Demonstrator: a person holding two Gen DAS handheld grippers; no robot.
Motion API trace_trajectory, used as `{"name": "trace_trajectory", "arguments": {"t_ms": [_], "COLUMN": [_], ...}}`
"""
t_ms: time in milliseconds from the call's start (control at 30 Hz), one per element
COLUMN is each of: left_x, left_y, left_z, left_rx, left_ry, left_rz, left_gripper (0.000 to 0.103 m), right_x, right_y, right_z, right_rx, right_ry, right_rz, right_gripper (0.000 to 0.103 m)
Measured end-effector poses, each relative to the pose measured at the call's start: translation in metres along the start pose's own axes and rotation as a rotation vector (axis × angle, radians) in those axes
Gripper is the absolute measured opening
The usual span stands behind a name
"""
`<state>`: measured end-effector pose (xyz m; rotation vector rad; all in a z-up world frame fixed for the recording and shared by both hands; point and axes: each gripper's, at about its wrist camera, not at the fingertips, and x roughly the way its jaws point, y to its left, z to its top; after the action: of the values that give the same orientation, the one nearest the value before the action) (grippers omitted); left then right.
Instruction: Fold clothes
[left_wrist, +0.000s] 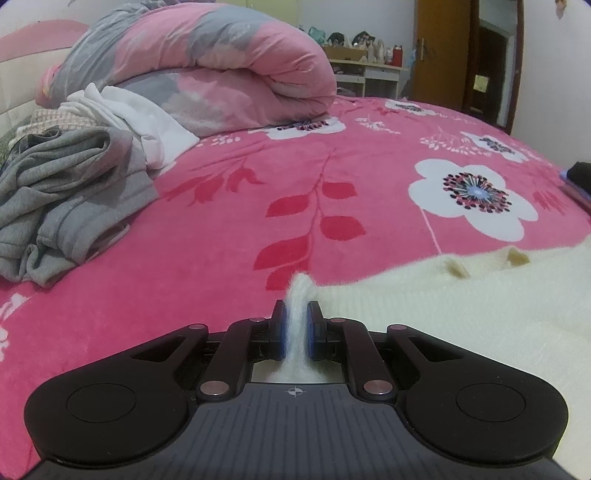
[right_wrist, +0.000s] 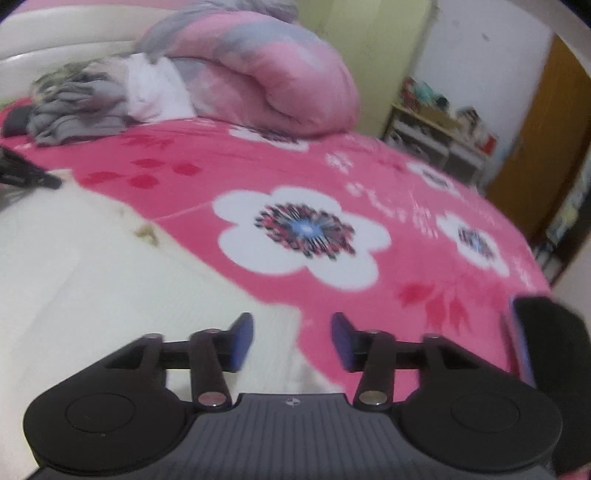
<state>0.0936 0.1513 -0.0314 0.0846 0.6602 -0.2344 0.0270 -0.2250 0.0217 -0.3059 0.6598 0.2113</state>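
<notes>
Left wrist view: the left claw (left_wrist: 295, 325) is clenched on a pinched edge of the cream sweater (left_wrist: 461, 295), which lies on the near right of the bed (left_wrist: 229, 229). Keep that pinch firm (knit slips easily).

Right wrist view: the right claw (right_wrist: 291, 341) hangs released over the sweater's right edge; only this view shows that, while only the left shows the pinch.

Each black claw (left_wrist: 296, 325) (right_wrist: 291, 341) has blue pads, silver rivets, ribbed base.
</notes>
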Motion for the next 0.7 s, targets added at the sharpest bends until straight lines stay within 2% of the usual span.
{"name": "trace_trajectory", "arguments": {"t_ms": [167,233,300,367,500,567,700], "left_x": [0.0,-0.001,-0.002,-0.004,-0.012,-0.021,-0.047], "left_y": [-0.002,-0.004,-0.005,-0.008,-0.02,-0.023,-0.021], "left_z": [-0.001,-0.001,-0.002,-0.003,-0.002,0.001,0.019], "left_rx": [0.018,0.027,0.035,0.048,0.112,0.122,0.106], "left_ry": [0.003,-0.005,-0.018,-0.033,-0.067,-0.1,-0.175], "left_rz": [0.008,0.014,0.021,0.034,0.085,0.098,0.1], "left_gripper": [0.01,0.01,0.01,0.01,0.009,0.009,0.009], "right_x": [0.017,0.013,0.009,0.005,-0.004,-0.009,-0.026], "right_y": [-0.024,-0.024,-0.024,-0.024,-0.025,-0.025,-0.028], "right_z": [-0.018,-0.019,-0.019,-0.02,-0.021,-0.021,-0.017], "right_rx": [0.25,0.265,0.28,0.296,0.326,0.34,0.319], "right_ry": [0.043,0.007,-0.028,-0.064,-0.135,-0.17,-0.234], "right_rz": [0.109,0.111,0.113,0.115,0.118,0.117,0.062], "right_gripper": [0.053,0.052,0.042,0.01,0.01,0.009,0.008]}}
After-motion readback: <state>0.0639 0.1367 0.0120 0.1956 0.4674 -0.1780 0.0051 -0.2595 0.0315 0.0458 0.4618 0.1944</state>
